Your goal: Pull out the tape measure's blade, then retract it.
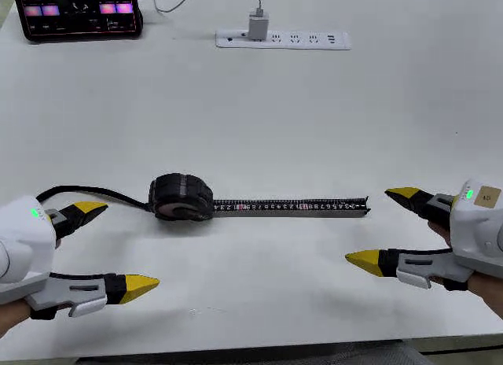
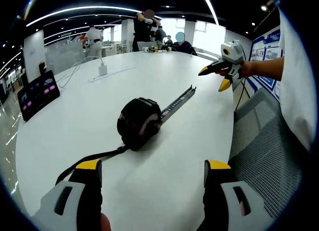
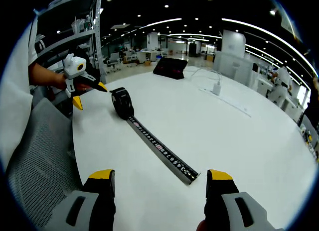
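Note:
A black tape measure (image 1: 181,197) lies on the white table (image 1: 259,113), its blade (image 1: 291,205) pulled out to the right and flat on the surface. A black wrist strap (image 1: 86,193) trails left from the case. My left gripper (image 1: 126,245) stands open left of the case, touching nothing. My right gripper (image 1: 381,228) stands open just right of the blade's end hook (image 1: 366,204). The left gripper view looks at the case (image 2: 139,121) and blade (image 2: 175,102) between its yellow-tipped fingers (image 2: 89,166). The right gripper view has the blade tip (image 3: 192,176) close ahead and the case (image 3: 122,102) farther off.
A tablet (image 1: 78,11) with a lit screen stands at the table's back left. A white power strip (image 1: 283,39) with a plugged charger lies at the back centre. A grey mesh chair (image 2: 264,136) sits by the near edge. People stand in the room beyond.

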A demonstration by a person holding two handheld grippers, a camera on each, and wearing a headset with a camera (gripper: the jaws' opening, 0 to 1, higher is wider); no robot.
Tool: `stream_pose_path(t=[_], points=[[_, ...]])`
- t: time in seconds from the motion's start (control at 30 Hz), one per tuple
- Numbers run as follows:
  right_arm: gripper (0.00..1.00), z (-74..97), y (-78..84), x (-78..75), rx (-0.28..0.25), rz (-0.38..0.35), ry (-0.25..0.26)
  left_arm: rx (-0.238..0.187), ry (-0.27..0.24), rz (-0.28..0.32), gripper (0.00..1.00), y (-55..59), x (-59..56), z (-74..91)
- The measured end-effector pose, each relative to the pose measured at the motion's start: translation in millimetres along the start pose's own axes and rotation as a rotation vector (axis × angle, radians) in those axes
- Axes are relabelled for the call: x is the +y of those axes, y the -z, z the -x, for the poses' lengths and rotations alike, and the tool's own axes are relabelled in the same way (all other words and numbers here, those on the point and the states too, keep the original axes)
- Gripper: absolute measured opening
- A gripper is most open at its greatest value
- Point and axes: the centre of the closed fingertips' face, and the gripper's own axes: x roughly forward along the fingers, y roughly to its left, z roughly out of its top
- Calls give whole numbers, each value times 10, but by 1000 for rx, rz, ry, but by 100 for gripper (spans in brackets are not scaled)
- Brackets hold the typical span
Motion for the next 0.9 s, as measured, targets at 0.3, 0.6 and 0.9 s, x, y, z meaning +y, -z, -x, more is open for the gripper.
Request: stream_pose_path(t=[0.3,0.6,0.9], points=[[82,38,76,52,-23,-30,9,-31,-33,45,85,34,-11,64],[84,49,248,80,-14,-52,11,-51,-62,107,89,137,-12,113],[87,89,341,108,-30,-88,6,-54,-73,131,91,217,-16,158]])
